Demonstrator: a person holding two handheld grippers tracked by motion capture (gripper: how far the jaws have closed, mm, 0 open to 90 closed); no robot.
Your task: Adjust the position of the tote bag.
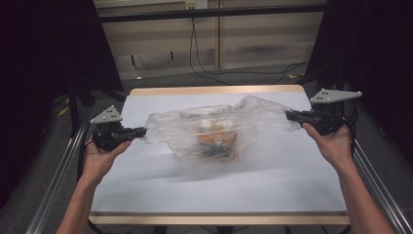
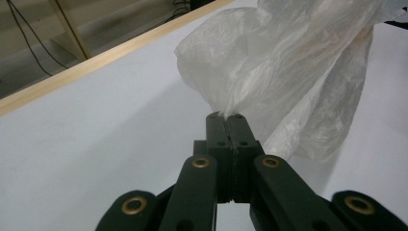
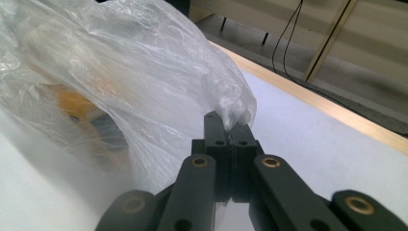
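The left tongs are pressed together on a twisted corner of the plastic bag, and the right tongs pinch the opposite corner the same way. Between them the bag hangs stretched over the middle of the bench, its belly sagging down to rest on or just above the white surface. Something orange and dark sits in the bottom of the sag; what it is cannot be told.

The film is thin and each grip holds only a small gathered tip, so pulling the hands farther apart could likely tear a corner or slip it free, dropping that side and spilling the contents.

The bag's long axis runs from the bench's left edge toward its right edge, the right end sitting nearer the far edge.
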